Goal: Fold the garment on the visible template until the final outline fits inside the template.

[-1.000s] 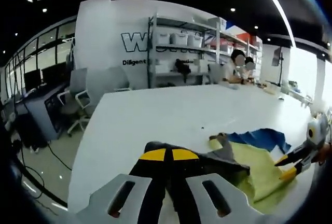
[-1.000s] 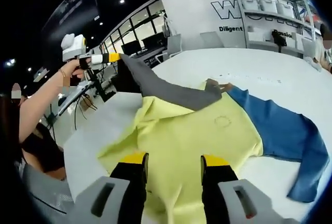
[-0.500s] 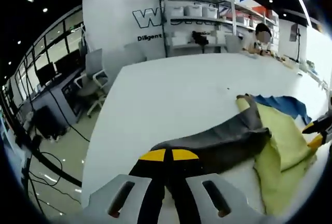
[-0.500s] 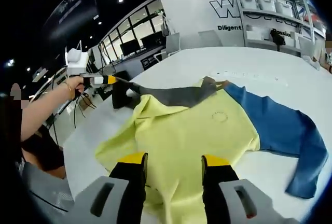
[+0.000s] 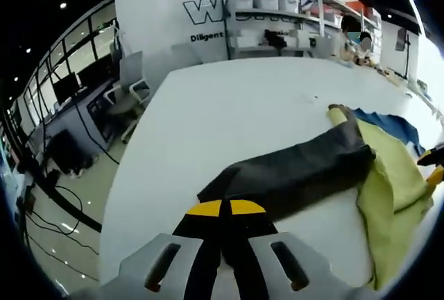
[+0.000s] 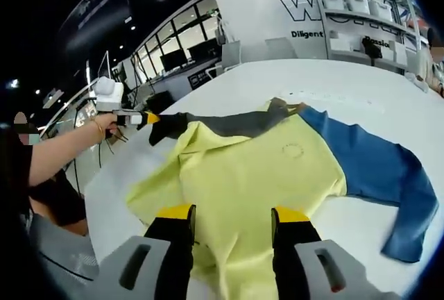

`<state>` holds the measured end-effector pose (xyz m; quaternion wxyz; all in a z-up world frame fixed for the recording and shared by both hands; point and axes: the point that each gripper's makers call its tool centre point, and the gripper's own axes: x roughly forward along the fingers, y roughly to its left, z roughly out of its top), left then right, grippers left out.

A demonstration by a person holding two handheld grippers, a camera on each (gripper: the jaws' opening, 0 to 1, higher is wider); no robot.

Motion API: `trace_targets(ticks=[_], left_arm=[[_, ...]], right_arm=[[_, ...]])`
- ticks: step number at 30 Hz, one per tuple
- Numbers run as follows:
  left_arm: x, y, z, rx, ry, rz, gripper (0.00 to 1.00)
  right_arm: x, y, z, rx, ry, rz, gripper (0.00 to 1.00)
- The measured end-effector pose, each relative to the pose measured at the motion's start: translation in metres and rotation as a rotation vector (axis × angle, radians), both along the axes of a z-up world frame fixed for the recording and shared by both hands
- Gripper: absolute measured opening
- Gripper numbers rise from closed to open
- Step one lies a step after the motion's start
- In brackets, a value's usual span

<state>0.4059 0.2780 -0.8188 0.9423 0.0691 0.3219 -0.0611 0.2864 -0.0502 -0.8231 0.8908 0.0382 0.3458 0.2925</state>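
A long-sleeved garment (image 6: 270,168) lies spread across the white bench (image 5: 229,105), its yellow body directly ahead of the right gripper (image 6: 230,218) and its blue sleeve (image 6: 378,175) trailing off to that gripper's right. The left gripper (image 5: 223,210) has its yellow-tipped jaws pressed together on the cuff of the grey sleeve (image 5: 291,175), which stretches straight away from it toward the yellow body; in the right gripper view the same tool appears at far left, held by a person's hand (image 6: 104,121), with the sleeve drawn taut and low over the bench. The pull looks meant to straighten the sleeve flat before it is folded inward. The right gripper's jaws stand apart with yellow fabric between and beneath them at the hem, apparently poised to steady or take that edge; whether the tips touch the cloth cannot be told. No template outline can be made out under the garment. Folding appears at an early stage, both sleeves lying outstretched.
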Motion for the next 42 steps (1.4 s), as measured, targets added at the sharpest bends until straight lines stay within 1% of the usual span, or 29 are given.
trace_targets(ticks=[5, 7, 8, 9, 11, 12, 13, 14, 15, 16, 17, 18, 20, 21, 23, 24, 26, 28, 29, 32, 35, 38, 40, 42], left_arm=[[0.0, 0.007, -0.004, 0.019, 0.019, 0.008, 0.0], [-0.001, 0.005, -0.003, 0.015, 0.012, 0.005, 0.03], [-0.002, 0.004, -0.002, 0.026, 0.006, 0.004, 0.07], [-0.003, 0.002, 0.0, 0.034, 0.002, -0.003, 0.15], [-0.003, -0.004, 0.004, 0.044, -0.017, -0.032, 0.26], [-0.004, -0.013, 0.005, 0.043, -0.017, -0.082, 0.31], [-0.005, -0.025, 0.007, 0.006, -0.028, -0.137, 0.32], [-0.005, -0.033, 0.01, -0.019, -0.034, -0.161, 0.33], [-0.005, -0.039, 0.012, -0.03, -0.043, -0.186, 0.35], [-0.005, -0.052, 0.017, -0.041, -0.065, -0.239, 0.36], [-0.006, -0.061, 0.019, -0.032, -0.067, -0.282, 0.37], [-0.006, -0.065, 0.019, -0.02, -0.067, -0.303, 0.38], [-0.008, -0.085, 0.019, 0.037, -0.062, -0.394, 0.39], [-0.008, -0.091, 0.018, 0.049, -0.06, -0.419, 0.39], [-0.006, -0.106, 0.018, 0.023, -0.065, -0.44, 0.38], [-0.006, -0.109, 0.018, 0.019, -0.067, -0.445, 0.38], [-0.007, -0.121, 0.015, 0.016, -0.061, -0.482, 0.37], [-0.007, -0.131, 0.01, 0.028, -0.048, -0.516, 0.35], [-0.006, -0.135, 0.008, 0.036, -0.041, -0.529, 0.35], [-0.003, -0.144, 0.005, 0.05, -0.039, -0.557, 0.35], [-0.001, -0.148, 0.0, 0.058, -0.023, -0.572, 0.34], [0.0, -0.149, -0.005, 0.065, -0.003, -0.582, 0.28], [-0.001, -0.15, -0.01, 0.048, 0.032, -0.576, 0.2], [-0.003, -0.15, -0.011, 0.041, 0.044, -0.575, 0.02]], right_arm=[[0.0, 0.001, -0.001, 0.002, 0.003, 0.002, 0.4], [0.0, 0.001, 0.0, 0.001, 0.001, 0.003, 0.4], [0.0, 0.001, 0.0, 0.002, -0.001, 0.002, 0.41], [0.0, 0.002, 0.001, 0.005, -0.003, 0.001, 0.41], [-0.001, 0.003, 0.003, 0.012, -0.007, 0.002, 0.42], [-0.001, 0.003, 0.004, 0.013, -0.008, 0.002, 0.42], [-0.001, 0.004, 0.004, 0.01, -0.013, 0.006, 0.43], [-0.002, 0.004, 0.004, 0.0, -0.015, 0.013, 0.44], [-0.002, 0.004, 0.004, -0.003, -0.015, 0.015, 0.45], [-0.003, 0.003, 0.005, -0.01, -0.022, 0.019, 0.45], [-0.003, 0.003, 0.005, -0.012, -0.023, 0.021, 0.46], [-0.003, 0.003, 0.005, -0.011, -0.023, 0.021, 0.48], [-0.004, 0.003, 0.005, -0.006, -0.019, 0.016, 0.49], [-0.004, 0.003, 0.005, -0.005, -0.019, 0.015, 0.5], [-0.005, 0.003, 0.005, -0.006, -0.019, 0.014, 0.52], [-0.005, 0.003, 0.005, -0.006, -0.019, 0.014, 0.55], [-0.006, 0.002, 0.005, -0.008, -0.015, 0.013, 0.58], [-0.007, 0.001, 0.005, -0.008, -0.014, 0.015, 0.63], [-0.008, 0.001, 0.005, -0.012, -0.016, 0.015, 0.67], [-0.008, -0.002, 0.005, -0.024, -0.018, 0.015, 0.76], [-0.01, -0.003, 0.004, -0.032, -0.018, 0.016, 0.83], [-0.011, -0.003, 0.002, -0.036, -0.013, 0.019, 0.86], [-0.011, -0.003, 0.003, -0.036, -0.013, 0.019, 0.88], [-0.011, -0.004, 0.003, -0.035, -0.018, 0.017, 0.88]])
